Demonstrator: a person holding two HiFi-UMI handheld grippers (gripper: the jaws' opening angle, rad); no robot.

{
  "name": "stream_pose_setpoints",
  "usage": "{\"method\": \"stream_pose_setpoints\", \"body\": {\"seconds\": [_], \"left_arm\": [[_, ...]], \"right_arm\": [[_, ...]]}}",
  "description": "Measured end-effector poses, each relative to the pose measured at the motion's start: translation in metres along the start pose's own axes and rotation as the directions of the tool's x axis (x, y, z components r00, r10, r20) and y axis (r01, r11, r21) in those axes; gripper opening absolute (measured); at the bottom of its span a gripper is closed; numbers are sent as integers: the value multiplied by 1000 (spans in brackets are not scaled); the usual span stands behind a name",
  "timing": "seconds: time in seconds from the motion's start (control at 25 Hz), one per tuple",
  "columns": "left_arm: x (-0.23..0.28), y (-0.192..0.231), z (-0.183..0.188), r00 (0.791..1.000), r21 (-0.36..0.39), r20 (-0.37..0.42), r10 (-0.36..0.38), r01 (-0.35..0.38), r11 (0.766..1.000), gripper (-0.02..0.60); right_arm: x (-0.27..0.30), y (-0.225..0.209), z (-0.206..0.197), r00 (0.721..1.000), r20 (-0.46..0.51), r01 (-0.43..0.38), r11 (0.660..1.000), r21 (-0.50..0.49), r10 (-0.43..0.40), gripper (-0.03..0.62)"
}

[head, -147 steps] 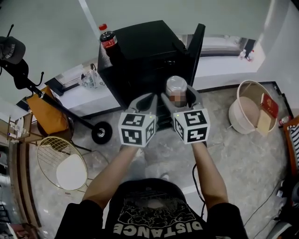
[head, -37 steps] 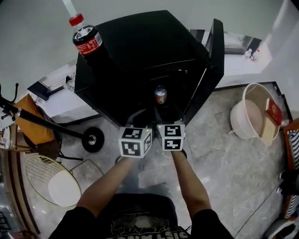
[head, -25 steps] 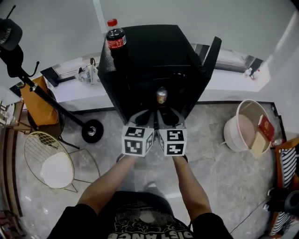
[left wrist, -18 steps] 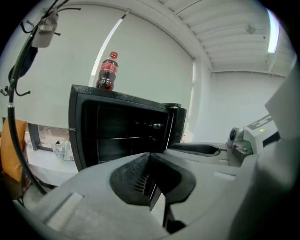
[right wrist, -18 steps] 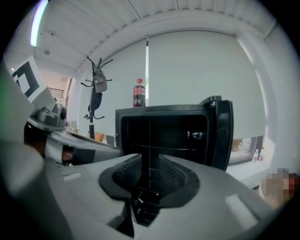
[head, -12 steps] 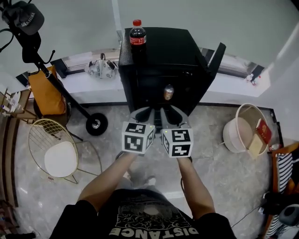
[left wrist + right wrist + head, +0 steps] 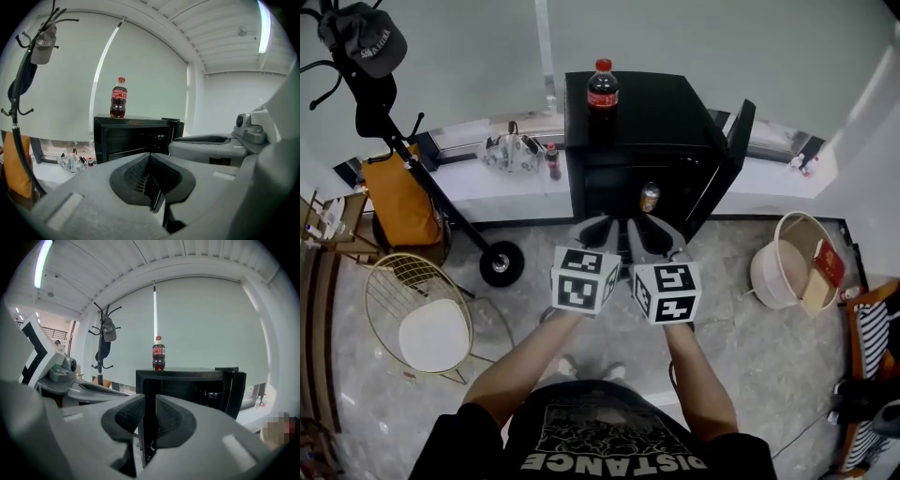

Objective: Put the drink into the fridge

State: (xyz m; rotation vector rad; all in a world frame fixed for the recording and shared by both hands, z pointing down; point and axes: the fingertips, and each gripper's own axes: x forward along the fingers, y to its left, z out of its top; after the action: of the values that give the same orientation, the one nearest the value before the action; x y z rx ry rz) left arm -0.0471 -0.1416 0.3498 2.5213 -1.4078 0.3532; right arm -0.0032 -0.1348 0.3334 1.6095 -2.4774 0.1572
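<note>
Black fridge [image 7: 656, 112] stands with its door [image 7: 727, 159] open. In front of it, the left gripper [image 7: 602, 225] has its jaws together and empty. The right gripper [image 7: 649, 230] has just been closing and shows a narrow gap with nothing between. 1 cola bottle [image 7: 602, 89] stands on the fridge top, and 1 drink can [image 7: 649, 198] inside the fridge.

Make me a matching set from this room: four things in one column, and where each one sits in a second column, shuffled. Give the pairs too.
Things:
1. cola bottle
2. drink can
3. cap
4. pale basin

Places:
A. on the floor, right of the fridge
B. on top of the fridge
C. hung on the coat stand
D. inside the open fridge

Pairs: 1-B, 2-D, 3-C, 4-A
</note>
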Motion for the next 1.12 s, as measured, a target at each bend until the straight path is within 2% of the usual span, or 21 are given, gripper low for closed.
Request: {"method": "stream_pose_setpoints", "body": {"seconds": [0.32, 0.76, 1.12], "left_arm": [[-11, 26, 10, 999, -3, 19, -38, 38, 999, 5], [-25, 83, 44, 996, -18, 52, -73, 74, 997, 5], [-22, 109, 73, 990, 19, 61, -125, 124, 992, 5]], "right_arm": [[14, 26, 20, 999, 10, 33, 999, -11, -33, 69], [47, 57, 51, 999, 13, 44, 999, -6, -44, 71], [70, 54, 95, 995, 57, 86, 996, 4, -86, 97]]}}
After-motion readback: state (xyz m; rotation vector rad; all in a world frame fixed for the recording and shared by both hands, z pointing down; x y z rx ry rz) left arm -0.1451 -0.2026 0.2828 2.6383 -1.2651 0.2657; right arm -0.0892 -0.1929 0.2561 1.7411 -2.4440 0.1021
